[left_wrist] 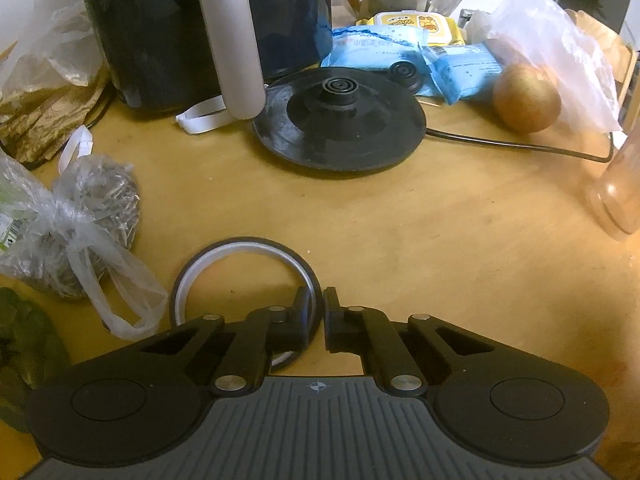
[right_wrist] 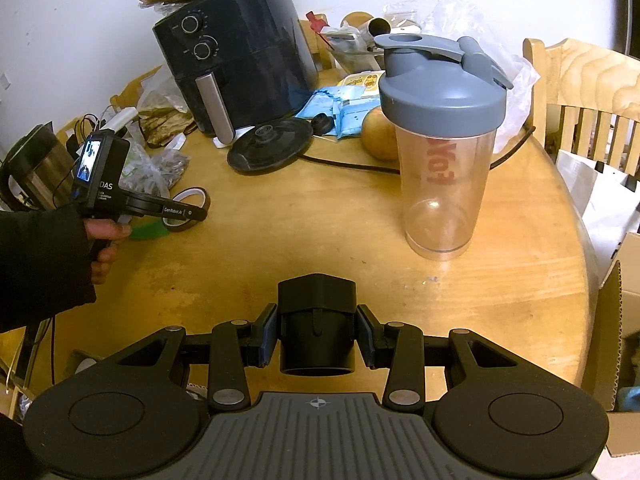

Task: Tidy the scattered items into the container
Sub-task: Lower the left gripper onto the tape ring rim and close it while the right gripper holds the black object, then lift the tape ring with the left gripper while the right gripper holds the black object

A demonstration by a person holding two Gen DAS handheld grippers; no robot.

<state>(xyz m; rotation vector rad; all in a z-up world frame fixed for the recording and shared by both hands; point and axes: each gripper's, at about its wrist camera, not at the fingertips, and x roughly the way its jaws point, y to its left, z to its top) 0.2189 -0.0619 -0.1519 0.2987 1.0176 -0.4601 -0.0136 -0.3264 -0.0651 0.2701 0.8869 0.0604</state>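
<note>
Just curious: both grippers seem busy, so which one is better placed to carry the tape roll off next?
Left gripper: it is shut on the tape roll's rim. The right gripper already holds a black cylinder.

This is a lived-in home, at a round wooden dining table (right_wrist: 320, 240) pushed against a plain white wall (right_wrist: 72, 12). A black air fryer (right_wrist: 240, 56) stands on it beside an electric kettle base (left_wrist: 339, 128) with its cord, wet-wipe packs (left_wrist: 400, 46), a round fruit (left_wrist: 526, 98), plastic bags (left_wrist: 76, 216) and a shaker bottle (right_wrist: 444, 136). 1 slatted wooden chair (right_wrist: 592, 92) is drawn up at the edge, with a cardboard box (right_wrist: 616, 320) below.
</note>
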